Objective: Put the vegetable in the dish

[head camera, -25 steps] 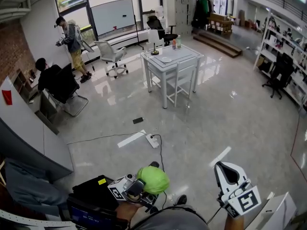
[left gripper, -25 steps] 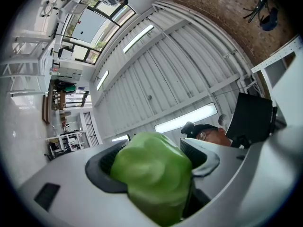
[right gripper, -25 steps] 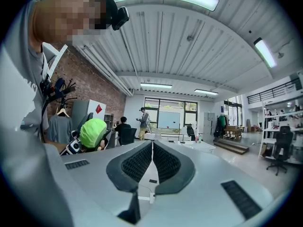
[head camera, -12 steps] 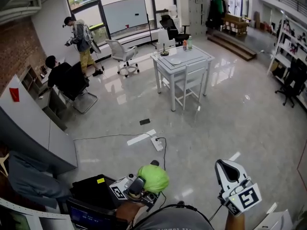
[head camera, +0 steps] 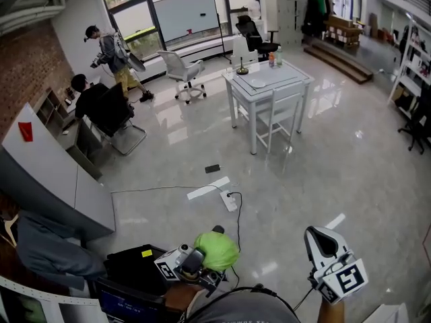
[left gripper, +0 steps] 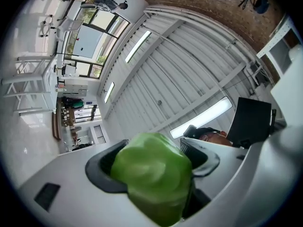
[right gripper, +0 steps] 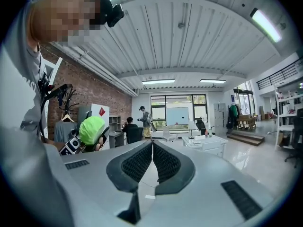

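L gripper (head camera: 204, 264) sits at the near edge of the head view, low and centre-left. Its jaws are spread wide and clamped on a green vegetable (left gripper: 150, 176), smooth and lobed, which fills the gap betw. the dark pads. Can't tell what kind of veg.

R gripper (right gripper: 152, 160) is held up at near right, apart from the L one. Its jaws are fully together, ribbed pads touching, nothing betw. them.

Far across the glossy grey floor (head camera: 337, 173) stands a white table (head camera: 289, 79) w/ a white chair (head camera: 279, 113) tucked at its near side. On the tabletop: a pale flat dish (head camera: 258, 83), a small lamp (head camera: 238, 64) at the far left corner, and bottles (head camera: 272, 58) at the far side. Veg is well apart from that dish.

A white power strip (head camera: 231, 200) w/ black cable lies on the floor betw. the grippers and the table. Far left, one person (head camera: 110, 51) stands and another (head camera: 86, 94) sits at a desk. A whiteboard (head camera: 185, 15) stands by the windows.
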`<state>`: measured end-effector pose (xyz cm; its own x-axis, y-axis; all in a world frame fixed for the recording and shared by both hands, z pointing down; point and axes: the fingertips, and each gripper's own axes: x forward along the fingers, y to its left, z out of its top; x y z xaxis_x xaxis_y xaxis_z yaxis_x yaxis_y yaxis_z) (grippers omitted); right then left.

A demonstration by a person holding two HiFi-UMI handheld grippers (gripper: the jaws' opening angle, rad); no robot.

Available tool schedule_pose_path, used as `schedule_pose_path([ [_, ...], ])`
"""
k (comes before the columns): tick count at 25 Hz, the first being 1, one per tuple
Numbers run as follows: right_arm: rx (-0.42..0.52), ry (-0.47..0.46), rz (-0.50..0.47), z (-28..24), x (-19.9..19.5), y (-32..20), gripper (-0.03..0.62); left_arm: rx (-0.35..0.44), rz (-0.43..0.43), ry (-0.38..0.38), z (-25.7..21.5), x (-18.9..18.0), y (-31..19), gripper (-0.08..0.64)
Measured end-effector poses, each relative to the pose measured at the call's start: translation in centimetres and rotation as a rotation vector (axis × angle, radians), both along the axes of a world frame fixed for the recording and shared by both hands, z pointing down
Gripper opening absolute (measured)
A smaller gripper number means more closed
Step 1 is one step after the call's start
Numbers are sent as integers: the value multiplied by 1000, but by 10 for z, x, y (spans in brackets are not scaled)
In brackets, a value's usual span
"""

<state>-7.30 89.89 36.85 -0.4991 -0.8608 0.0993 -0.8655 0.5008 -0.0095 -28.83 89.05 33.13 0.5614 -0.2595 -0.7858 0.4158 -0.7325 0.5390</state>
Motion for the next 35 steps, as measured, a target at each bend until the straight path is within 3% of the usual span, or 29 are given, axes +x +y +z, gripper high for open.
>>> schedule_pose_path([
  [10, -8, 34, 70, -12, -36, -70, 8, 2, 38, 11, -1, -47, -89, 350],
  [15, 19, 4, 88, -27, -62, -108, 8, 4, 54, 31, -3, -74, -131, 350],
  [21, 5, 38, 128, -22, -68, -145, 8, -2, 80, 29, 0, -85, -173, 350],
  [27, -31, 58, 133, -16, -38, -175, 8, -10, 83, 30, 1, -64, -207, 350],
  [35, -4, 35, 92, -19, 38, -230, 8, -26, 60, 59, -11, 7, -246, 350],
])
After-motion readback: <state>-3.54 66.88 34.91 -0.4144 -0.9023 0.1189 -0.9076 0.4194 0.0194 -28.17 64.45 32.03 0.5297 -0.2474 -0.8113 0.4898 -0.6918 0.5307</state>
